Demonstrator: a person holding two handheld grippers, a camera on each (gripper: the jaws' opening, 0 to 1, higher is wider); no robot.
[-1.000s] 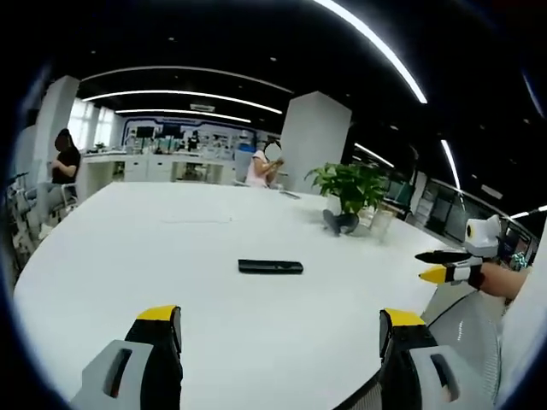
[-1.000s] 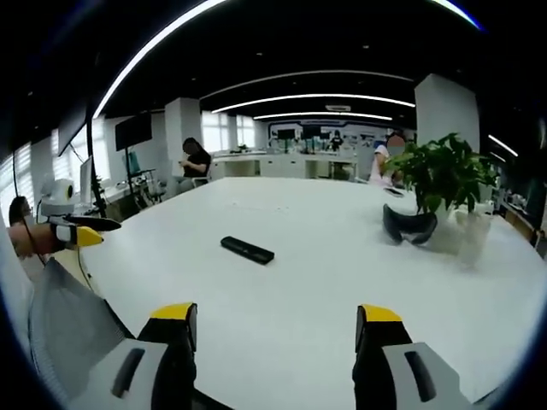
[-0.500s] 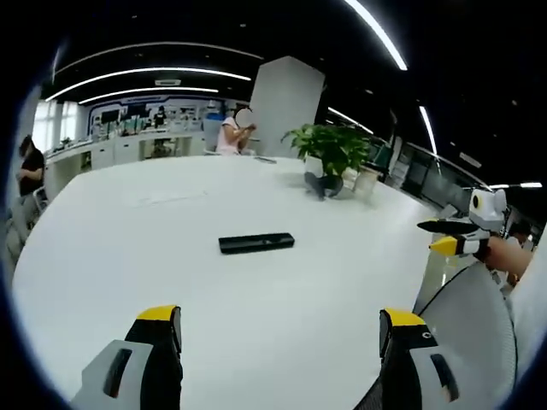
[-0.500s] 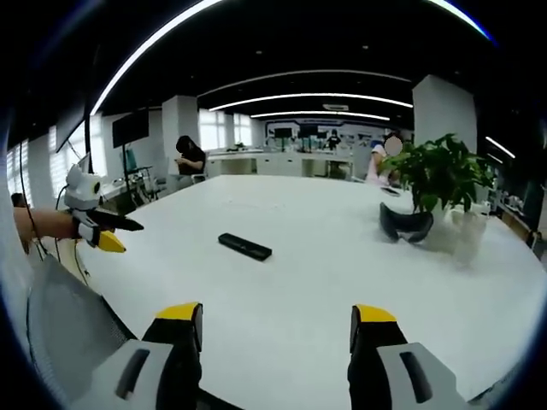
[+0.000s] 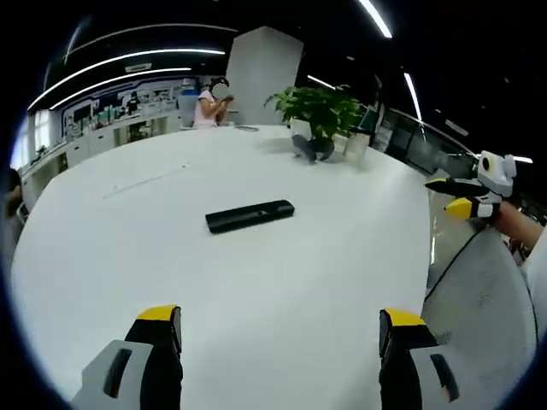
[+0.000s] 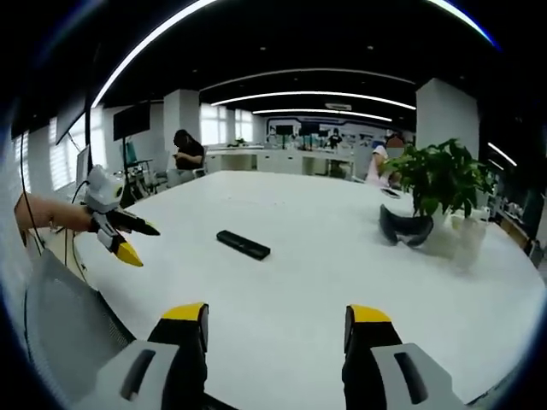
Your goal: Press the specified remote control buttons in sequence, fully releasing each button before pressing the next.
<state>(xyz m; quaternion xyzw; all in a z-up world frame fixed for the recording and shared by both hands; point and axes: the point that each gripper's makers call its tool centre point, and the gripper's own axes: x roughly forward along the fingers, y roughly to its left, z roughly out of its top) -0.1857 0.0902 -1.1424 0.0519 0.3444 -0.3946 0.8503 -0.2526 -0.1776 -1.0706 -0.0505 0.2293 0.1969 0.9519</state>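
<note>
**Remote flat on tabletop, both grippers spread and clear of it**

No readable brand, label or button print on the black remote control [image 5: 249, 215]; too small and dark in both views. Writing on the far wall signage also illegible.

Left gripper view: left gripper [image 5: 280, 329] low at the near edge, yellow-tipped jaws wide apart, holding nothing. Remote lying flat on the white tabletop [image 5: 128, 256], roughly mid-table, well apart from the jaws, long axis running across the view. Right gripper [image 5: 468, 193] entering from the right, off the table edge, jaws parted, held by a hand. Grey mesh chair back [image 5: 479, 316] below it. Potted plant [image 5: 316, 107] at the far side with a dark object [image 5: 305, 149] at its base. Seated person [image 5: 208, 102] beyond the far edge, beside a white pillar [image 5: 261, 73].

Right gripper view: right gripper [image 6: 275, 329] at the near edge, jaws spread, empty. Remote [image 6: 243, 244] left of centre, angled, far from the jaws. Left gripper [image 6: 128, 239] coming in from the left, tips pointing down-right, jaws parted, above the tabletop's left edge, near the remote but not touching. Potted plant [image 6: 440, 175] on the right, dark curved object [image 6: 408, 229] in front of it. Extra here: second person [image 6: 190, 155] seated at far left, windows [image 6: 222, 130] behind, wall screen [image 6: 134, 128] on a pillar, mesh chair back [image 6: 68, 333] at near left.
</note>
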